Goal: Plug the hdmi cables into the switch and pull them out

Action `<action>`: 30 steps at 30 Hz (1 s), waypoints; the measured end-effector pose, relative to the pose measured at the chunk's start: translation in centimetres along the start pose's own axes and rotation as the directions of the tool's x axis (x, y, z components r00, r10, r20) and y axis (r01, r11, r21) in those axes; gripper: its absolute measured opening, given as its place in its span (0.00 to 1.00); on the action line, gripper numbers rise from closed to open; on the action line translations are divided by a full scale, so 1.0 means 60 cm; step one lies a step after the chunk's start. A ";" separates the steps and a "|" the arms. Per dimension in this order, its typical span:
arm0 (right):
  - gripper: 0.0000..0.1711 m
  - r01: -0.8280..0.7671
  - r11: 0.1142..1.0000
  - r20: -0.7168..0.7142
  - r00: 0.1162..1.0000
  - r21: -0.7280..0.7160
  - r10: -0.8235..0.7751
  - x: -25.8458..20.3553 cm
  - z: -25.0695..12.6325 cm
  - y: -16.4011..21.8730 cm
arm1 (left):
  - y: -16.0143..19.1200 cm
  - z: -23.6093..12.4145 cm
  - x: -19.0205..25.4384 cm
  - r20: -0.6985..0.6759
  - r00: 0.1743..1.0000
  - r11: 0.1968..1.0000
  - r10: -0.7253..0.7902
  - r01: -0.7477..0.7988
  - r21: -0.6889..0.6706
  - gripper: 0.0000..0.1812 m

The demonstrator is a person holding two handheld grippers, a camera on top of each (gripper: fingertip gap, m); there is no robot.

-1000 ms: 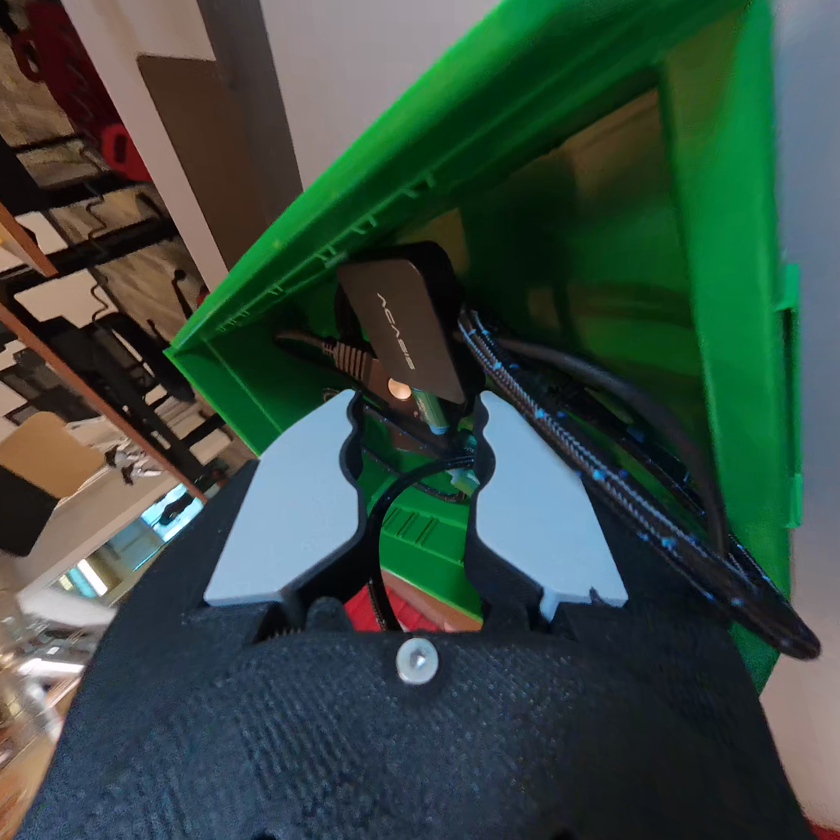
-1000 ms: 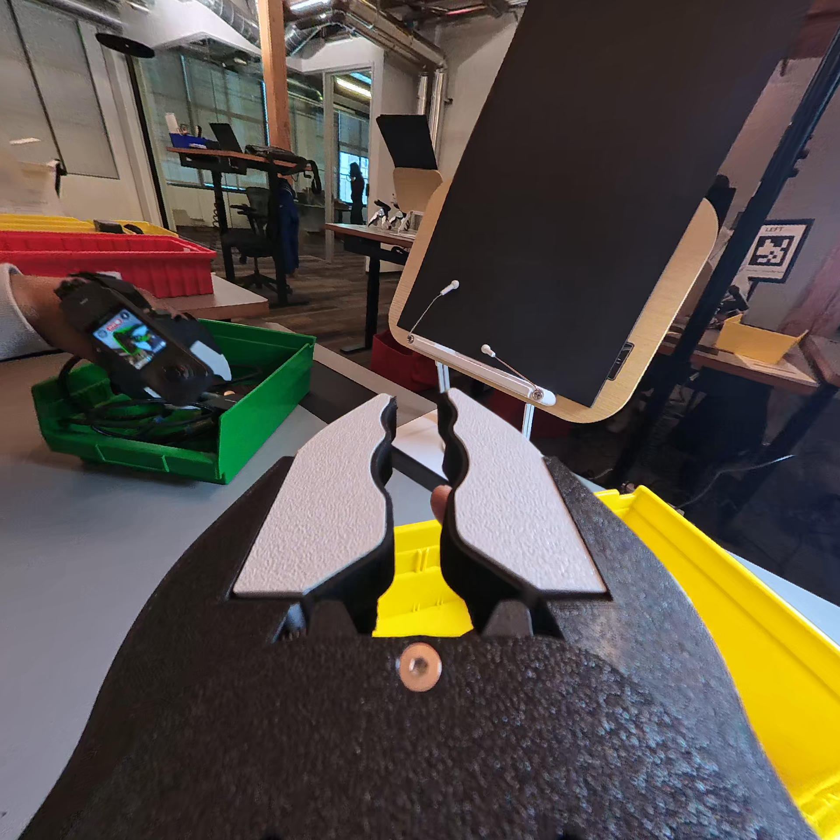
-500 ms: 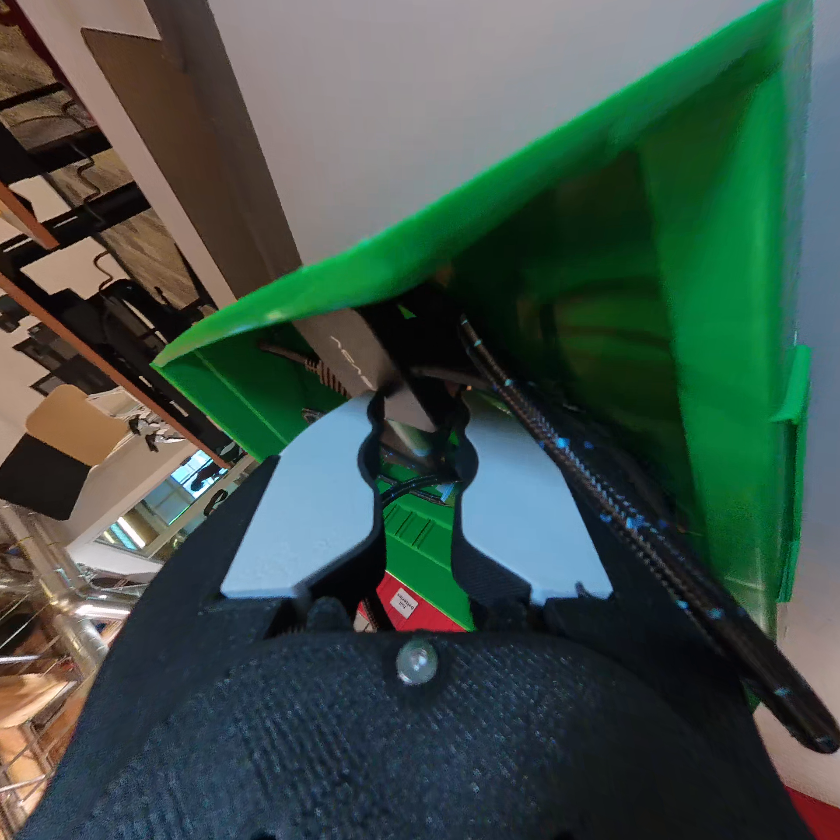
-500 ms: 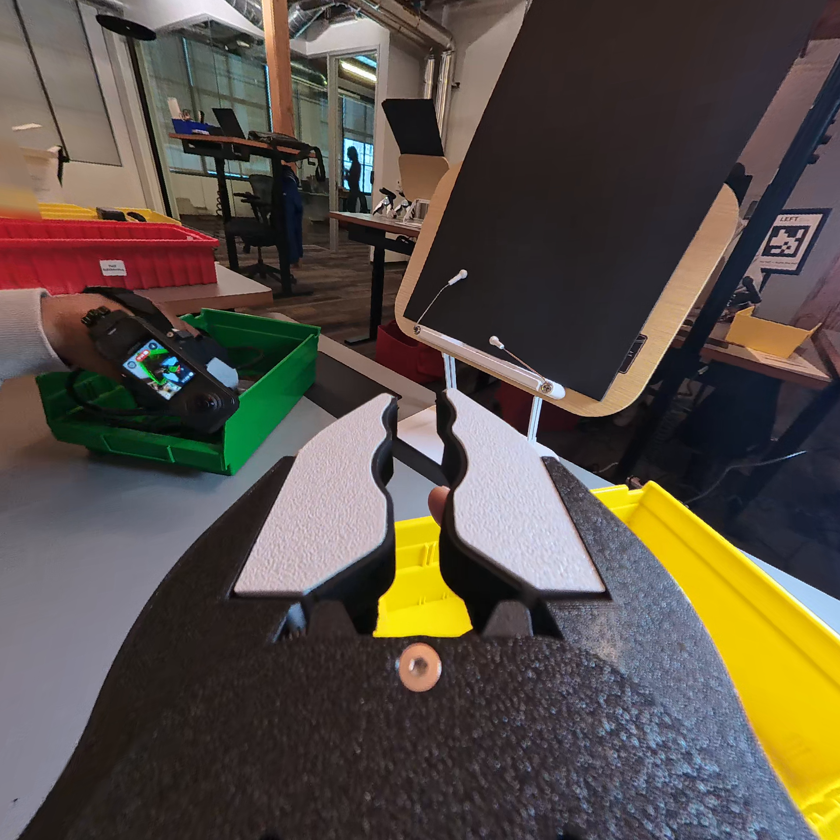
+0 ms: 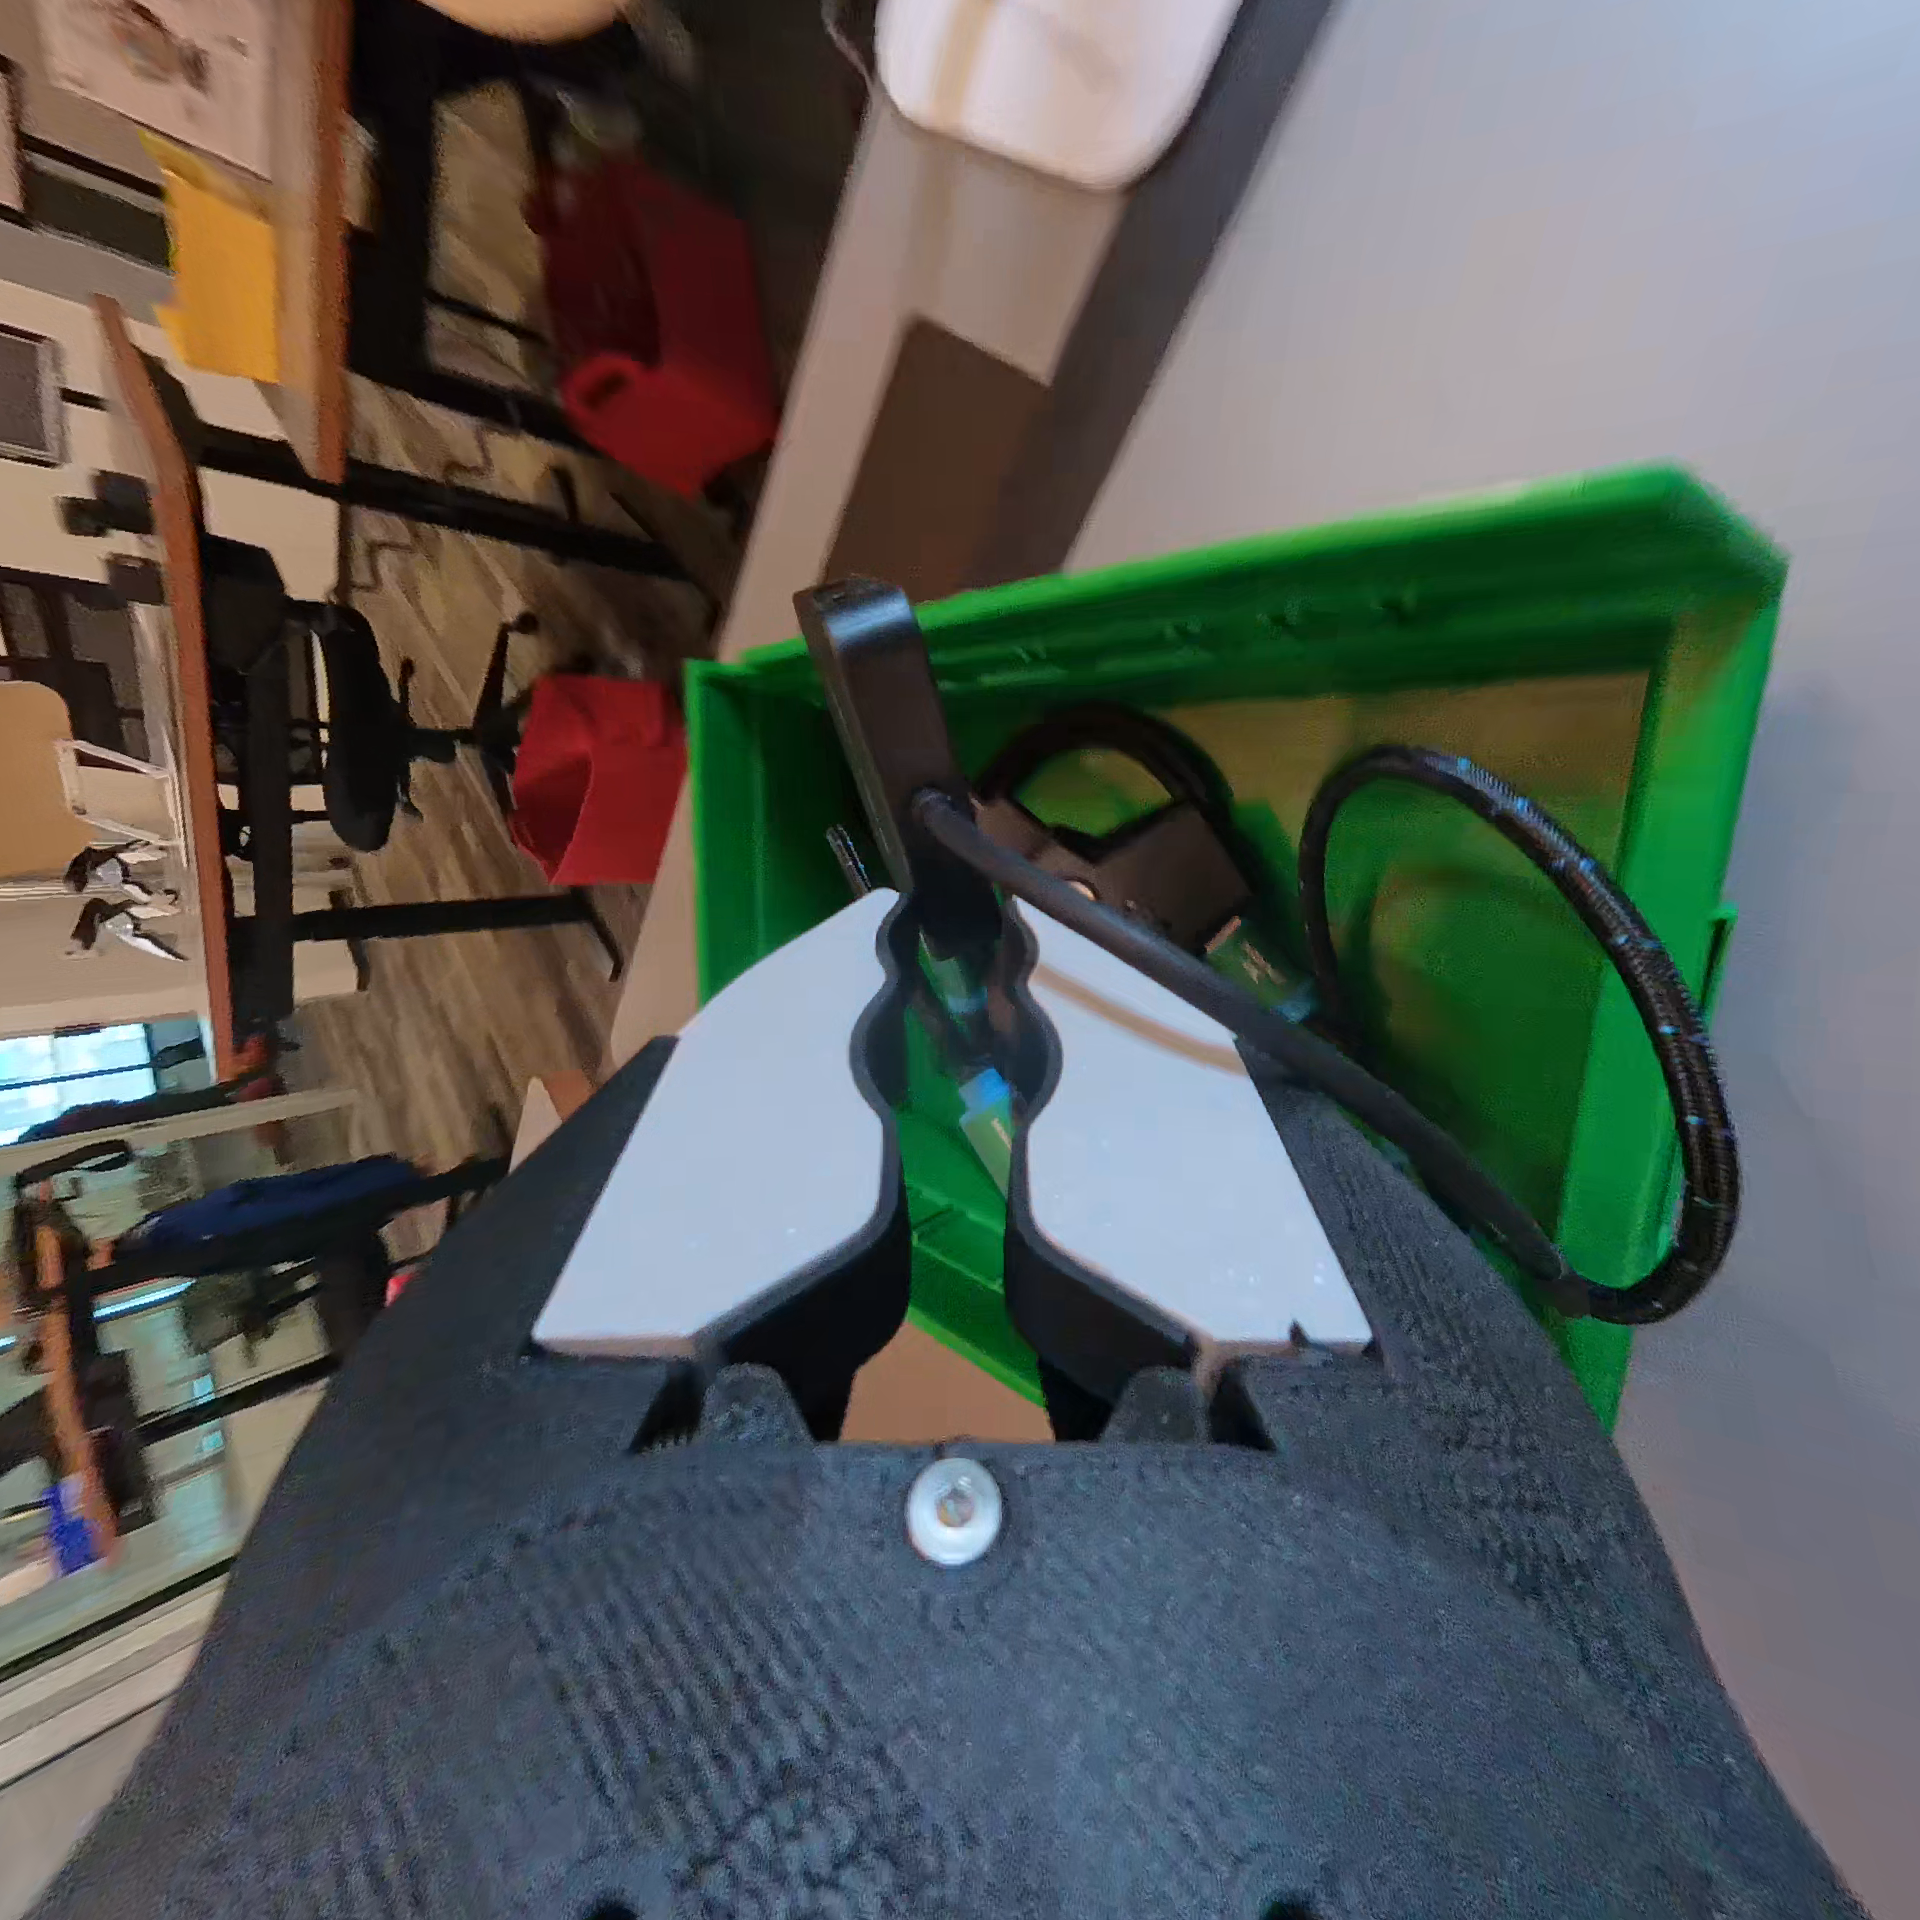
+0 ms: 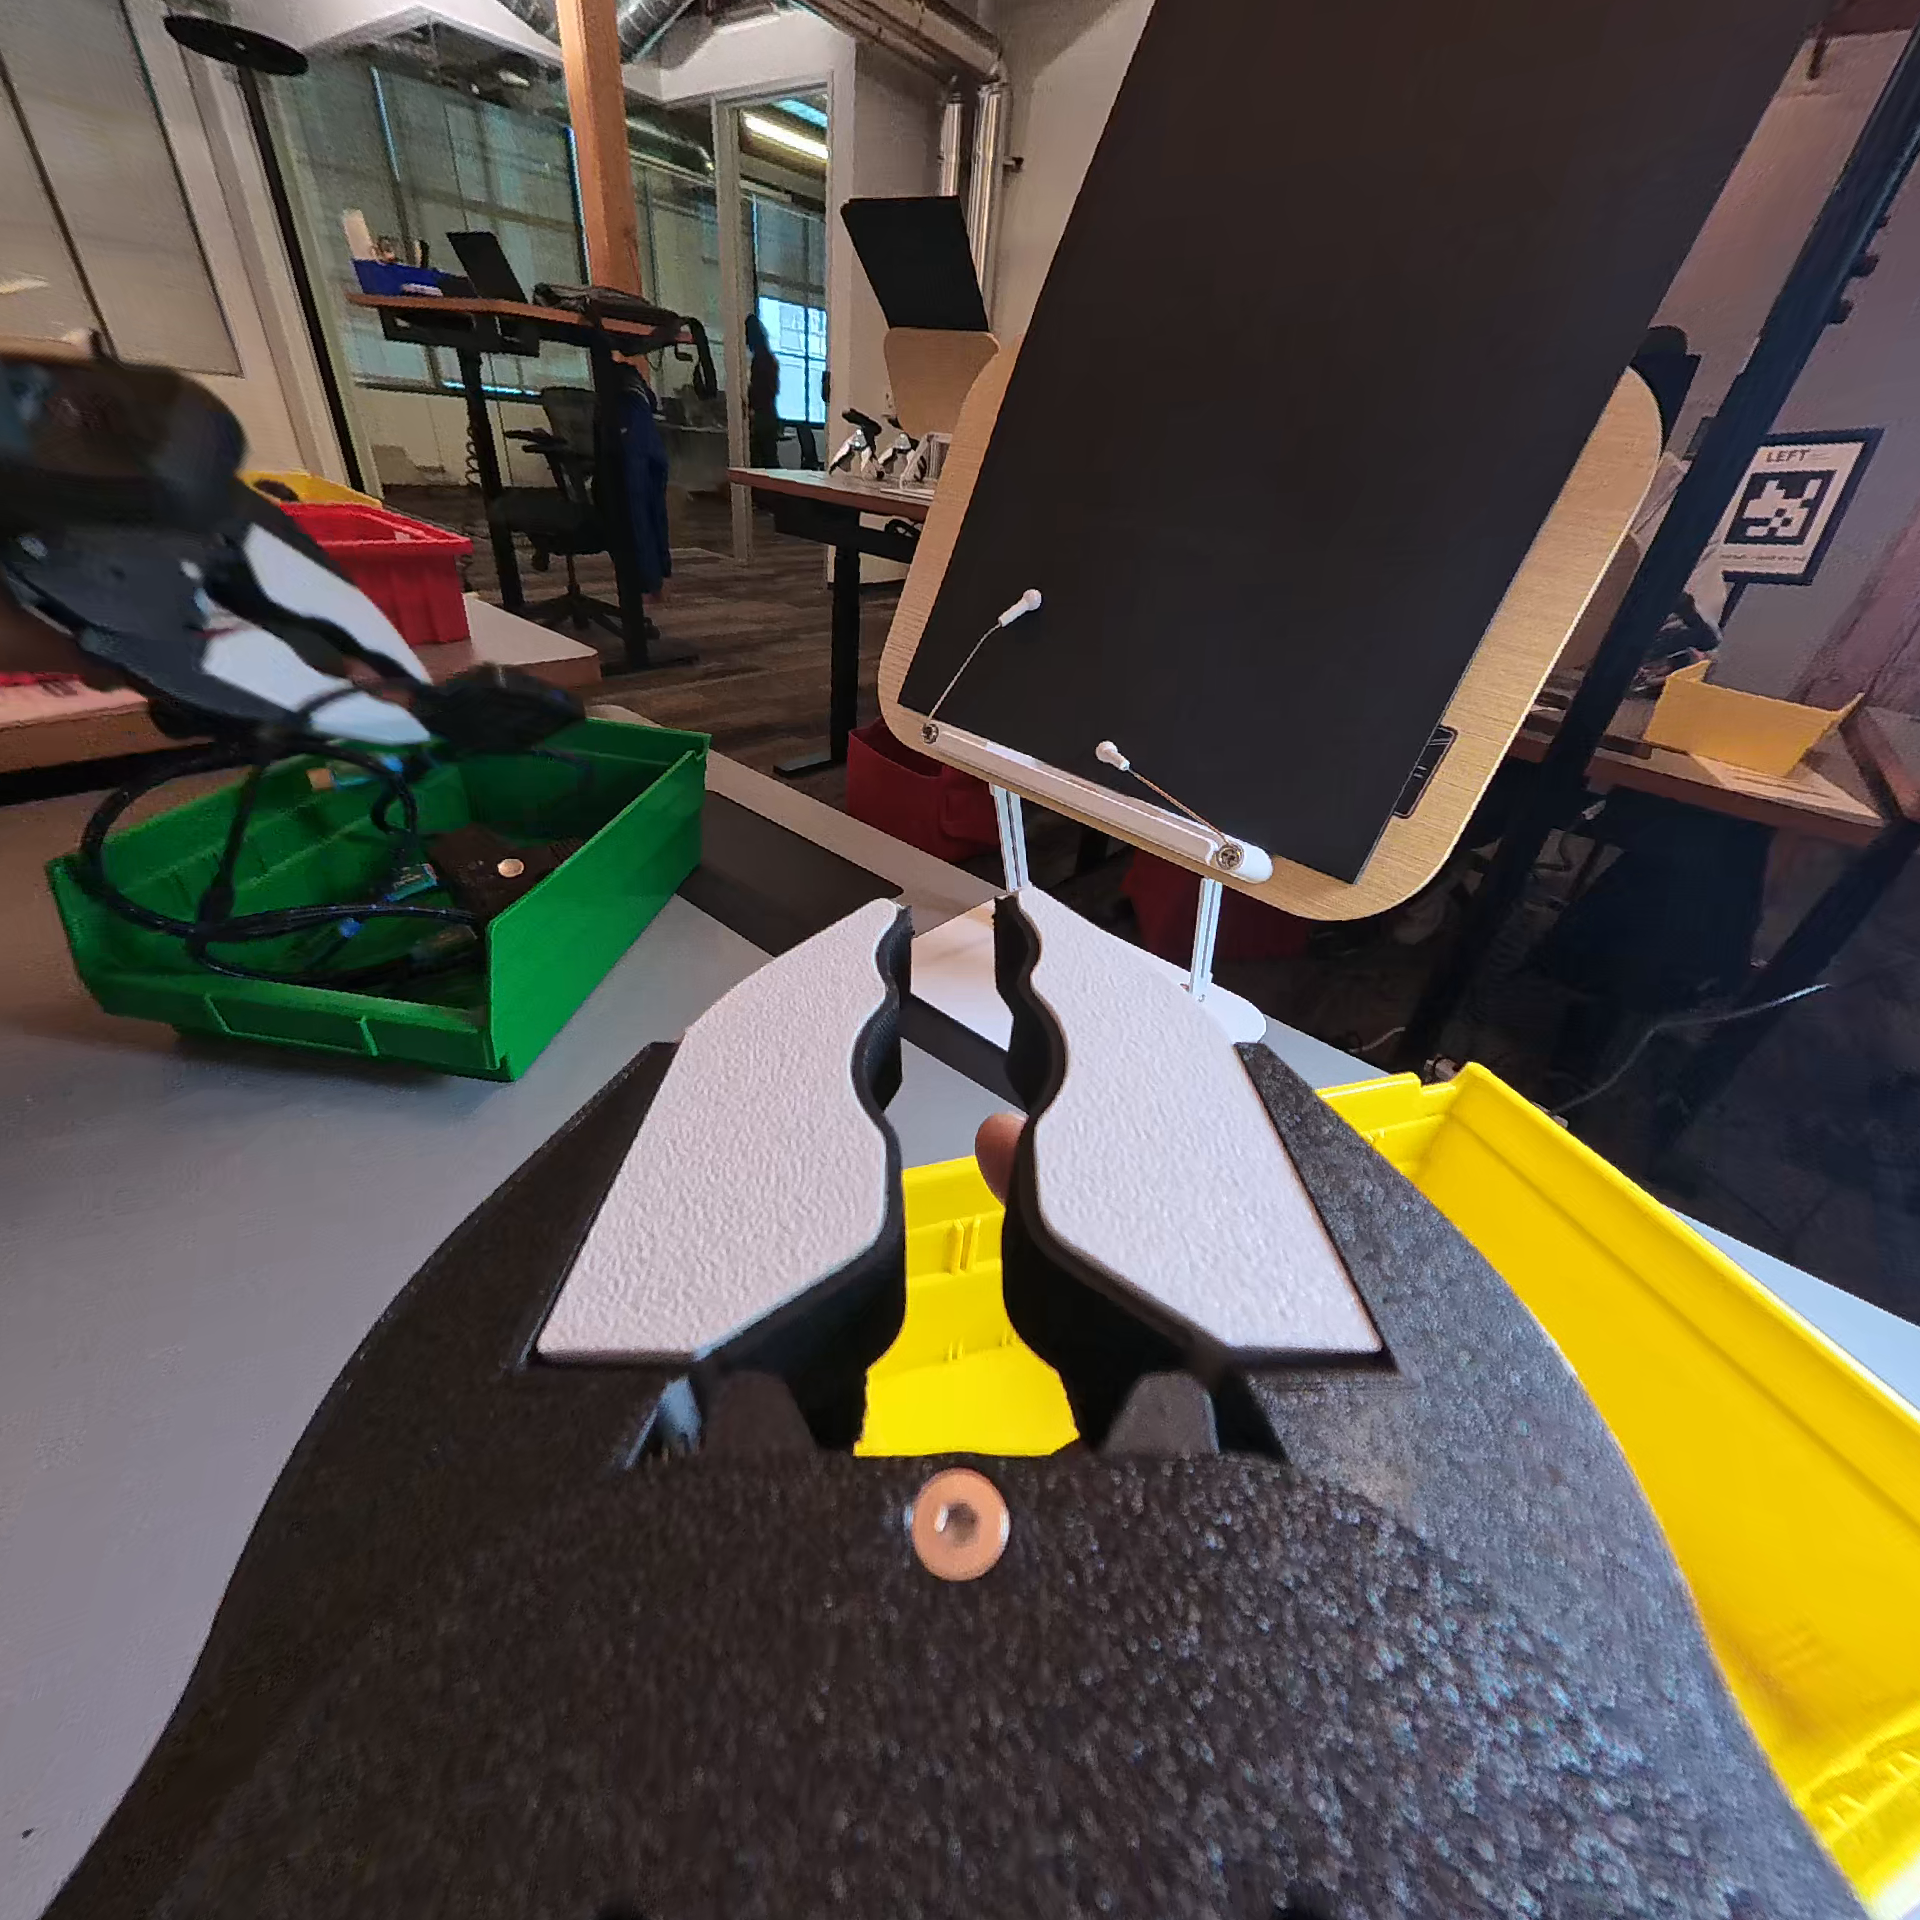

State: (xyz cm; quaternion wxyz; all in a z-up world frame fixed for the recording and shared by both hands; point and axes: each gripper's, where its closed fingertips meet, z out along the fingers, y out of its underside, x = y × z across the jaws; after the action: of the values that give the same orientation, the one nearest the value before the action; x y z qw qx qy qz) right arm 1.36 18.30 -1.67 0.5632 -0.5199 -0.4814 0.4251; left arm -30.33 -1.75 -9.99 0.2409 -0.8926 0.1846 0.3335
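Note:
My left gripper (image 5: 951, 925) is shut on a flat black HDMI switch (image 5: 883, 727), which sticks up edge-on past the fingertips. A black cable (image 5: 1195, 997) runs from the switch down to the right. The green bin (image 5: 1351, 613) lies behind it, holding a second black box (image 5: 1164, 883) and a loop of braided cable (image 5: 1621, 935). In the right wrist view the left gripper (image 6: 410, 717) holds the switch (image 6: 499, 707) above the green bin (image 6: 582, 935), with cables hanging down into it. My right gripper (image 6: 951, 935) is slightly open with nothing between its fingers, above the yellow bin (image 6: 1558, 1299).
A black board on a white stand (image 6: 1299, 468) rises close ahead of the right gripper. The grey table (image 6: 208, 1195) lies between the two bins. A person's fingertip (image 6: 1000, 1138) shows under the right fingers. Red bins (image 6: 405, 571) and desks stand farther back. My hands' fingertips stand some 40 cm from each other.
My left jaws closed on the black switch inside the green bin and lifted it above the bin, cable trailing. The right gripper has hardly moved and stays slightly open.

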 end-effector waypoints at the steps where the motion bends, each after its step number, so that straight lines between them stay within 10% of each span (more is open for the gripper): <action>1: 0.09 -0.002 1.000 0.000 1.000 0.000 0.002 0.000 0.000 0.000 | -0.011 -0.021 -0.018 0.018 0.999 0.997 -0.050 0.049 0.058 0.08; 10: 0.09 0.018 0.999 0.028 0.999 0.029 -0.019 -0.019 0.002 -0.013 | -0.139 -0.253 -0.112 -0.025 0.926 0.675 -0.376 0.292 0.677 0.08; 18: 0.11 0.141 0.977 0.233 0.956 0.160 -0.177 -0.122 -0.014 -0.053 | -0.278 -0.352 0.060 -0.448 0.891 0.268 -0.076 0.451 0.852 0.08; 30: 0.27 0.027 0.984 0.559 0.820 0.173 -0.121 -0.223 -0.026 -0.041 | -0.338 -0.350 0.230 -0.569 0.745 0.267 0.348 0.503 0.822 0.08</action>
State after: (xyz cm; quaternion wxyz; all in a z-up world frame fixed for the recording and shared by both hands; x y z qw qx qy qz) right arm 0.52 4.70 -0.56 0.4500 -0.3045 -0.6120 0.5747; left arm 0.02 0.85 0.69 0.6632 -0.6191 0.3691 -0.2015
